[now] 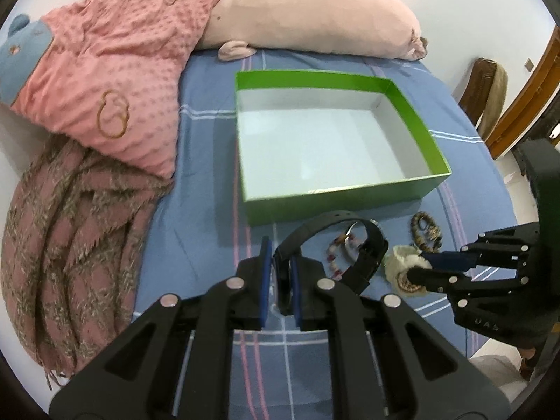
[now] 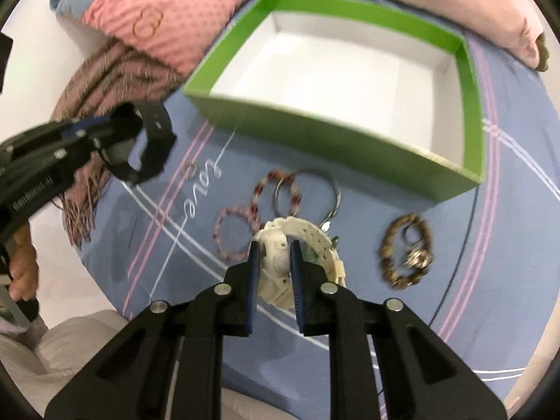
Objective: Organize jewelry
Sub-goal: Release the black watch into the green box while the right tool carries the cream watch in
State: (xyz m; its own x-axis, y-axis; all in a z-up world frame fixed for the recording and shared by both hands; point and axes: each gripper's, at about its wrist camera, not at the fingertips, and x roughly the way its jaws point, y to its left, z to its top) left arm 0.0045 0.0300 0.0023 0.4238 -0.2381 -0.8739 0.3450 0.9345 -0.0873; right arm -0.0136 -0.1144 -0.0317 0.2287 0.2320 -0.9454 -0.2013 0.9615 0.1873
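Your left claw (image 1: 280, 280) grips the black watch (image 1: 353, 245), lifted off the bed (image 1: 210, 210); your right claw (image 2: 274, 262) pinches the white watch (image 2: 280, 262) beside the green box (image 2: 315, 133).

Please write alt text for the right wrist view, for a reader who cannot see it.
The right gripper is shut on a white watch just above a blue bedsheet, with bead bracelets lying beside it. Behind them an empty green box stands open, and at left the left gripper holds a black watch.
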